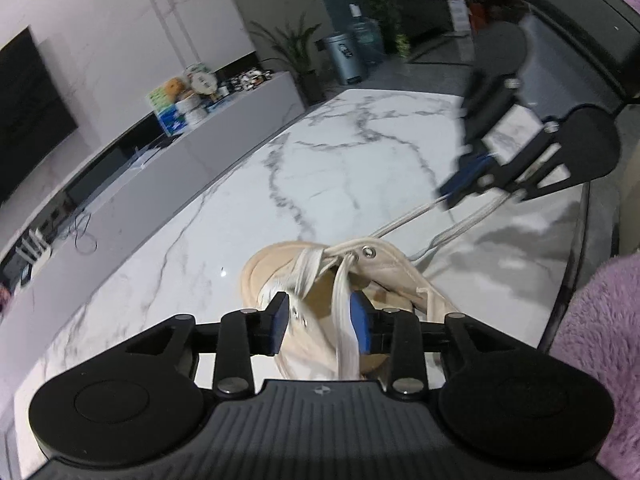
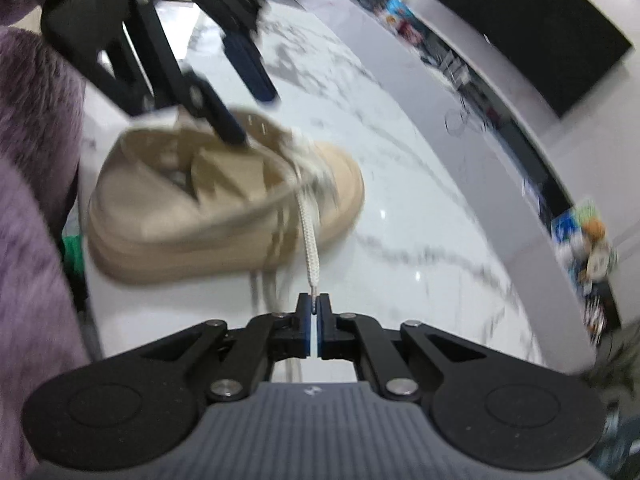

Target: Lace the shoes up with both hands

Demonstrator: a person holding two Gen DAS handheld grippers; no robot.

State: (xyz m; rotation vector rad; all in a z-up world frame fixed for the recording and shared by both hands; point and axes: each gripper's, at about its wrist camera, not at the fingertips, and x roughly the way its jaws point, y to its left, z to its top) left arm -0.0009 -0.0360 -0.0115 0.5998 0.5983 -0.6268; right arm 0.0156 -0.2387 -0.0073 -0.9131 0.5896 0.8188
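A beige sneaker [image 1: 400, 276] [image 2: 180, 216] lies on the white marble table [image 1: 340, 152] [image 2: 420, 184], its opening towards the left wrist camera. My left gripper [image 1: 320, 320] [image 2: 250, 114] is open over the shoe's top. A loose band of white lace [image 1: 344, 320] and the eyelet flap lie between its blue pads [image 1: 362, 324], with no pad pressing on them. My right gripper [image 2: 315, 300] [image 1: 460, 192] is shut on the tip of the other lace end [image 2: 308, 224] [image 1: 408, 216]. That lace runs taut from an upper eyelet sideways away from the shoe.
A purple fuzzy sleeve [image 1: 600, 320] [image 2: 28, 160] is close beside the shoe. The table's dark edge [image 1: 580, 240] runs just past the right gripper. A long low grey cabinet [image 1: 240, 120] with boxes on it stands beyond the table.
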